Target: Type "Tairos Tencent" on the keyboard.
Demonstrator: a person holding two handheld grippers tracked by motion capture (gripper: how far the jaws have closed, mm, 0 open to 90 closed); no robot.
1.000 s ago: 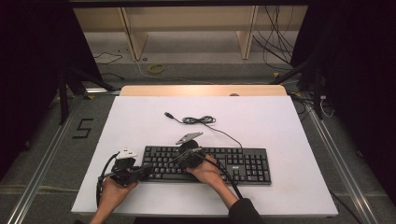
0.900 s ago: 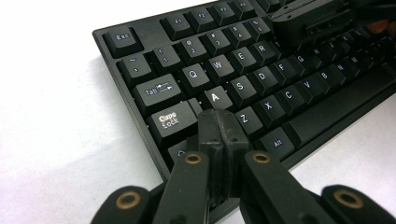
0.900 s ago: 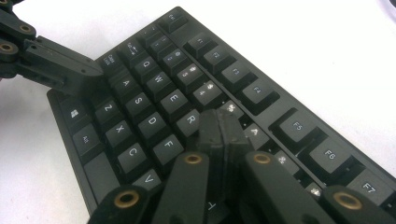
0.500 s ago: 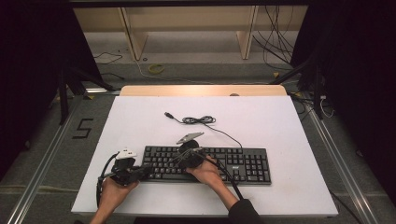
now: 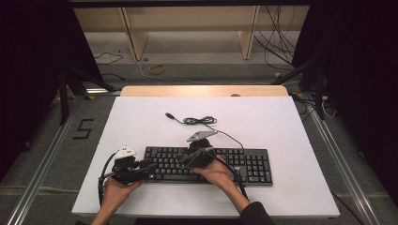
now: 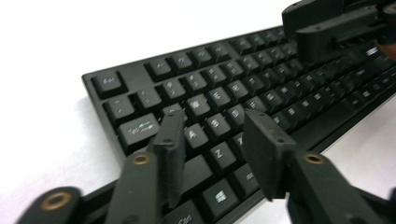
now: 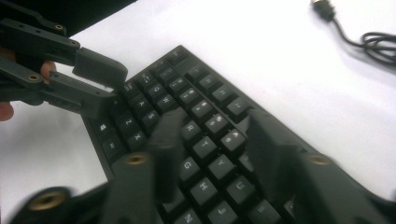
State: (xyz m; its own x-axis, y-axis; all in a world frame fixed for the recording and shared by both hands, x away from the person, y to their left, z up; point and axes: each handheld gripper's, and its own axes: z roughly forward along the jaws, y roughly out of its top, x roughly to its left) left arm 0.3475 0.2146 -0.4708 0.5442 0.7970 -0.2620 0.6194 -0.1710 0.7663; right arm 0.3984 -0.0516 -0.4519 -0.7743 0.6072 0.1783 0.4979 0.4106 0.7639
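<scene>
A black keyboard [image 5: 244,164] lies near the front edge of the white table [image 5: 272,117]. Its cable runs back to a small coil [image 5: 199,121] and a loose USB plug [image 5: 170,115]. My left gripper [image 5: 152,167] hovers over the keyboard's left end. In the left gripper view its jaws [image 6: 212,123] stand open above the A, S and Z keys [image 6: 219,156]. My right gripper [image 5: 184,161] points left over the keyboard's middle. Its jaws [image 7: 217,123] stand open above the letter keys [image 7: 205,147]. Both pairs of jaws have just been opening, and nothing is between them.
A wooden strip [image 5: 202,90] lines the table's far edge. Beyond it are wooden shelf legs [image 5: 133,37] and loose cables on the floor [image 5: 157,69]. A "5" mark [image 5: 83,129] and a metal rail [image 5: 44,164] lie at the left.
Both grippers' jaws have gone from shut to open over the keyboard. The right hand has lifted slightly; the left hand has stayed put.
</scene>
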